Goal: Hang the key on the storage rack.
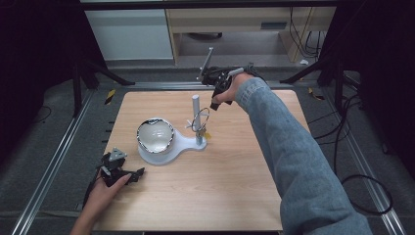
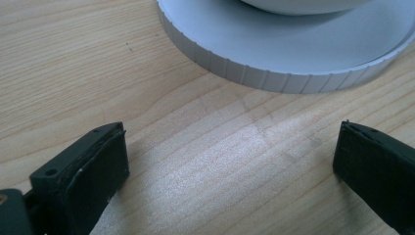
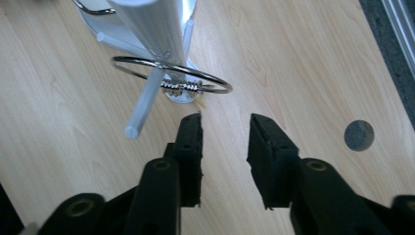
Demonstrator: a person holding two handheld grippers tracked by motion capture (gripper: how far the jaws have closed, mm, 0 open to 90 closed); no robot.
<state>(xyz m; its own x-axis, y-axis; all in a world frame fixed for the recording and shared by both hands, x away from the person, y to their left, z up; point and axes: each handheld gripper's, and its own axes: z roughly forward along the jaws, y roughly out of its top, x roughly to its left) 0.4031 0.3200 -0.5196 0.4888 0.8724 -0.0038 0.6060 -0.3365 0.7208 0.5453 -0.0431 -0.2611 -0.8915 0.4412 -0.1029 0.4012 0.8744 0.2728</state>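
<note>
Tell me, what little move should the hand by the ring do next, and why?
Probably lift the right gripper up and away from the stand. Its fingers are apart with nothing between them, and the metal ring hangs on the white post by itself, so there seems nothing left to hold. The left gripper rests open beside the base.

Glossy metal ring (image 3: 171,74) — matt wooden table (image 3: 293,63)

Blue denim sleeve (image 1: 293,161) on the right arm; both grippers' jaws black.
</note>
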